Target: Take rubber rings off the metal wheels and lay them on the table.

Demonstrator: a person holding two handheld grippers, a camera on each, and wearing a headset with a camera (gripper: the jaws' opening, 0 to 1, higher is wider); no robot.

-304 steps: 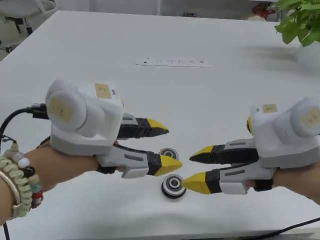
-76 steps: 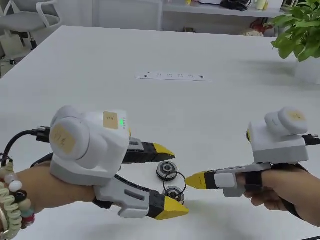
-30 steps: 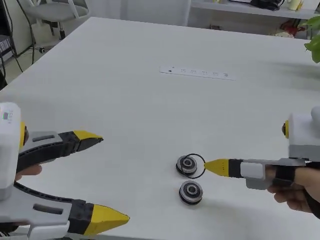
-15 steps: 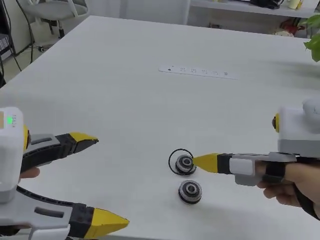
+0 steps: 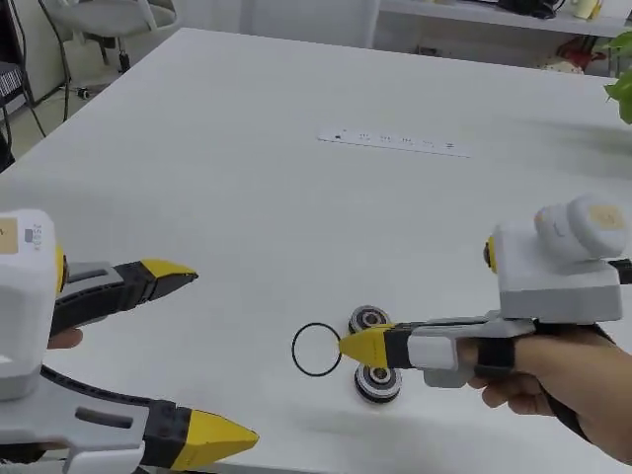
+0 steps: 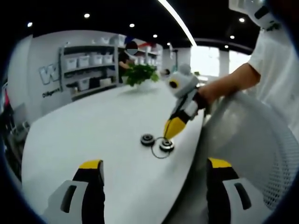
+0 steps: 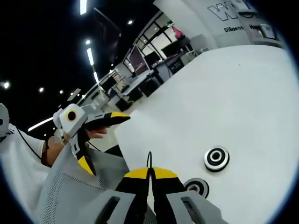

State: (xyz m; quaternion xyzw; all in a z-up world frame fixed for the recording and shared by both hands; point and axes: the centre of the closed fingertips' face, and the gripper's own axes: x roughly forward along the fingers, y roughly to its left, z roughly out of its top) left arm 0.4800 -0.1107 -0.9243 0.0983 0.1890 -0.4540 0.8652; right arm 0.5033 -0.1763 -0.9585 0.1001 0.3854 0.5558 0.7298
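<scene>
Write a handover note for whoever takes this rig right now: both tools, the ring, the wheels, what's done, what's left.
Right tool: shut on a rubber ring, clear of both wheels.
Left tool: open, holding nothing, off to the left.
Far wheel and near wheel sit close together on the table.
Done: one ring off. Left: lay it on the table; check wheels for more rings, too small to tell here.

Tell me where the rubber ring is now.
Head view, lower centre: the ring is pinched at the tip of the right tongs, just left of the two wheels.
</scene>
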